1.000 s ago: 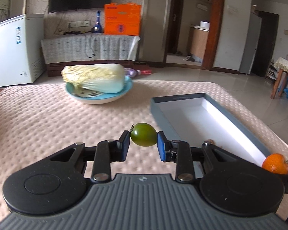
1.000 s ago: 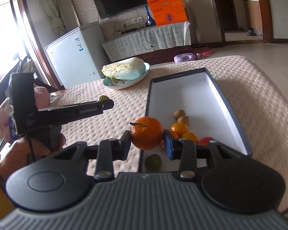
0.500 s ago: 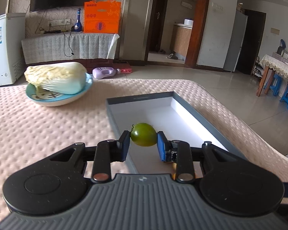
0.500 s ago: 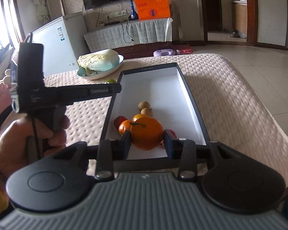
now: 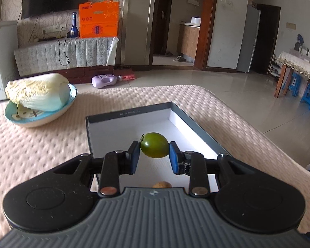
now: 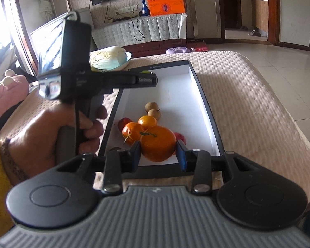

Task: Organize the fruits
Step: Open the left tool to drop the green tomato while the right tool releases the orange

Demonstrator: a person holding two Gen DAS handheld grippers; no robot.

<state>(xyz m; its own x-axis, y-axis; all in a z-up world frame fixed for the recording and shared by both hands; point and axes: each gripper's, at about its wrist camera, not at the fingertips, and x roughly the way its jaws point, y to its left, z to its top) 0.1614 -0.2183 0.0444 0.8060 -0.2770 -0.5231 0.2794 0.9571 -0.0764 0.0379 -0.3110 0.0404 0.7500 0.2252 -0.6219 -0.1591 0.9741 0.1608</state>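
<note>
My left gripper is shut on a small green fruit and holds it above the grey box with a white inside. My right gripper is shut on a large orange above the near end of the same box. In the box lie smaller oranges, two brown round fruits and red fruits. The left gripper's body shows in the right wrist view, reaching over the box's left side. A brown fruit peeks out below the left fingers.
A blue plate with a napa cabbage stands on the beige quilted table left of the box. The table's right edge drops to a tiled floor. A purple bottle lies on the floor.
Both grippers have moved over the box with their fruits. The left one swung right from beside the box to above its inside. The right one moved forward over the box's near end.
</note>
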